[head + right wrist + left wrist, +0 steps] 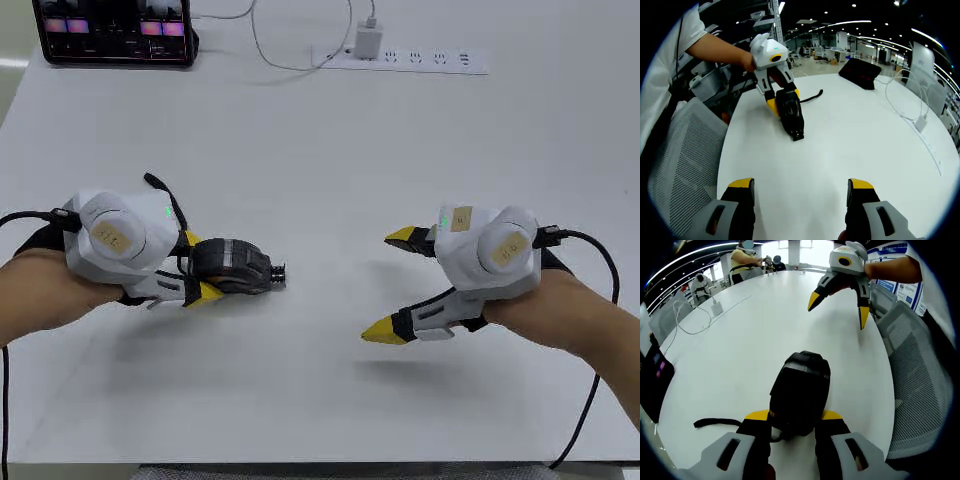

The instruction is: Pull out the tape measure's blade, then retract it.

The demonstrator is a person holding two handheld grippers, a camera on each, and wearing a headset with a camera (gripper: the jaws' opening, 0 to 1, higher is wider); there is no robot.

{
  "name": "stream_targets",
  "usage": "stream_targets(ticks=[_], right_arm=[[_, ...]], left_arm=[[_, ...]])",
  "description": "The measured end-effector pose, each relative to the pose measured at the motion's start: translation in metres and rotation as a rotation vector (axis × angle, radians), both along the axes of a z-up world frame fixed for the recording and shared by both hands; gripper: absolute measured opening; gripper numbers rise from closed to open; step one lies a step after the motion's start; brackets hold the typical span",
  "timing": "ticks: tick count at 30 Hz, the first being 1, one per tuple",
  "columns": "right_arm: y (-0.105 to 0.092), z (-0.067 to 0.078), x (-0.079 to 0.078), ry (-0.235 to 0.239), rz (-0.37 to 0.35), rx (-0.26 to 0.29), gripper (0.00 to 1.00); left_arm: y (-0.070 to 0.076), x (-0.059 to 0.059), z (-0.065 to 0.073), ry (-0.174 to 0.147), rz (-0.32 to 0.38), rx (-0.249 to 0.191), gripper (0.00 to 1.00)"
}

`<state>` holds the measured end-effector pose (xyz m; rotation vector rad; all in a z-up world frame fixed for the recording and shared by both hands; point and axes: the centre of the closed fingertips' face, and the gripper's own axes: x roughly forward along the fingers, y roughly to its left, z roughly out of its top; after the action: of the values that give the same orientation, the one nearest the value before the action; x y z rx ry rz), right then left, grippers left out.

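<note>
"None of the blade is out, as far as I can make out?"

"None. The tape measure (pixel 232 265) lies on the white table (pixel 320 140). Its hook (pixel 281 270) sits right at the mouth of the case, on the end facing away from the left gripper (pixel 200 266)."

"Does that gripper have it?"

"Yes. Its yellow-tipped jaws are closed in on the rear of the tape measure, one on either side and touching it, while the case rests on the table. A black strap (pixel 160 186) trails off from the tape measure's rear end."

"And the other one?"

"The right gripper (pixel 390 284) hovers well apart from the tape measure, off its hook end. Its jaws are spread wide with nothing between them, and they point toward the hook."

"So where does that put the job?"

"At the very start, I judge. The case is pinned, which is the groundwork. The pull is not yet begun, and the retraction comes only after it. The right gripper has to cross to the hook, pinch it, and draw away from the tape measure while the left gripper holds the case down."

"Anything else around?"

"A power strip (pixel 420 58), far beyond the tape measure."
</note>
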<state>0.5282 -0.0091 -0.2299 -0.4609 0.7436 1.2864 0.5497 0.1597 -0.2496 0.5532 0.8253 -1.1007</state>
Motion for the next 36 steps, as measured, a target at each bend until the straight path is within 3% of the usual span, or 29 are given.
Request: stream_targets(ticks=[13,36], right_arm=[[0.006,-0.001,0.003,-0.009,0.009,0.009,0.69],[0.059,-0.017,0.018,-0.021,0.063,0.096,0.53]], left_arm=[[0.001,-0.001,0.000,-0.003,-0.010,0.017,0.28],[0.001,-0.001,-0.001,0.003,-0.009,0.021,0.28]])
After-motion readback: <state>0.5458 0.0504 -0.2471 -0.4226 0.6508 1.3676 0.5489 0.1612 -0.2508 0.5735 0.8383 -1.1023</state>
